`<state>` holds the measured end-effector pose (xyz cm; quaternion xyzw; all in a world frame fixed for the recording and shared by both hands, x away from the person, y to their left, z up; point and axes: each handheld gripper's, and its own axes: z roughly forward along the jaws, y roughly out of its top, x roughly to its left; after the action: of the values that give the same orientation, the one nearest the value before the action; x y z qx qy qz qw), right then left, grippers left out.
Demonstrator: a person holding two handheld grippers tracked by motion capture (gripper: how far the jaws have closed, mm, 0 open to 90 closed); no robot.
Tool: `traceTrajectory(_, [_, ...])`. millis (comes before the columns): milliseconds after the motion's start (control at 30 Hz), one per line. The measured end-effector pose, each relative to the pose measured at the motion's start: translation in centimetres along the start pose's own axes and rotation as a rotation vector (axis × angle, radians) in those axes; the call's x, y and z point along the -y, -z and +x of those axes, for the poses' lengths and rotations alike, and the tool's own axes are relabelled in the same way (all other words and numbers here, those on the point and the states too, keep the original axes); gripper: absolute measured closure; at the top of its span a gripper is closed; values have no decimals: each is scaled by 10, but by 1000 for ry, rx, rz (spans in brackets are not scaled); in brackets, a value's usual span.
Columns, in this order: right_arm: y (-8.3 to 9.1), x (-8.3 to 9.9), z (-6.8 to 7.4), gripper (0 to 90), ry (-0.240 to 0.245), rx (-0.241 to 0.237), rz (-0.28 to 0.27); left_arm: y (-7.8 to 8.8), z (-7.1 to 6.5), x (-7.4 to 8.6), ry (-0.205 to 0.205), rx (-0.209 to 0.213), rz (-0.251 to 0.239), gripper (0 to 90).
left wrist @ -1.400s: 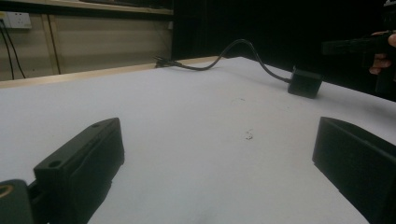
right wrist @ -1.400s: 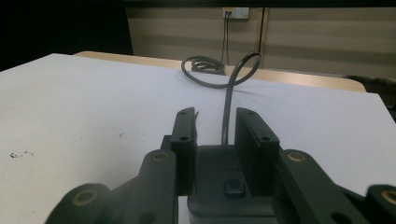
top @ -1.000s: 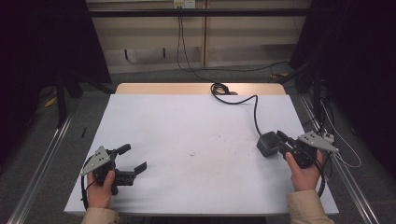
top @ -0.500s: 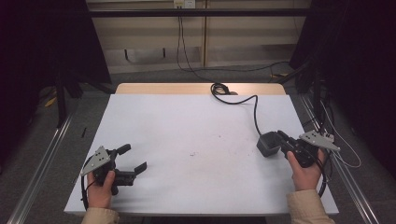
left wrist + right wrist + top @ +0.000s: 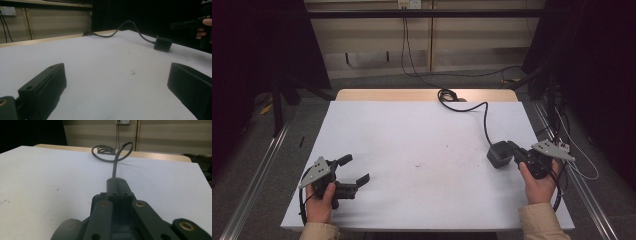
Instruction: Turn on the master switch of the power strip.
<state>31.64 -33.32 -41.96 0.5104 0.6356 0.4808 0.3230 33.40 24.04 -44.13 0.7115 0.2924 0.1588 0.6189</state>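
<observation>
The right hand-held gripper (image 5: 516,153) sits low at the right edge of the white tabletop (image 5: 422,145), held in the person's right hand (image 5: 539,182). Its jaws have just been closing and now stand together, meeting in front of its own camera with nothing clamped between them. Just beyond their tips, touching or all but touching, lies the black adapter block (image 5: 500,154); from the high view it cannot be told whether the tips actually press against it. In the right gripper view the closed jaws (image 5: 119,188) point straight along the adapter's cable (image 5: 115,167), which runs away from them and curls into a loop near the far wooden edge of the tabletop. From above, that black cable (image 5: 484,120) leaves the block, heads away from the right hand-held gripper and ends in a coil at the far edge.

Well apart, across the tabletop at its near left corner, the left hand-held gripper (image 5: 352,170) rests in the person's left hand (image 5: 319,202). Its jaws stand wide apart with bare white surface between them. From its camera the adapter block (image 5: 163,43) lies far ahead and to the right, beside the other hand.
</observation>
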Motion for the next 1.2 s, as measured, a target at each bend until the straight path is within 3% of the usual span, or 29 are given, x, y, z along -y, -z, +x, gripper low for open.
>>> traceTrajectory(667, [-6,8,-1,900,27,11,65,1,1,0,-1,-2,0,18])
traceTrajectory(1200, [-9,12,0,900,50,14,77,1,1,0,-2,-1,0,18])
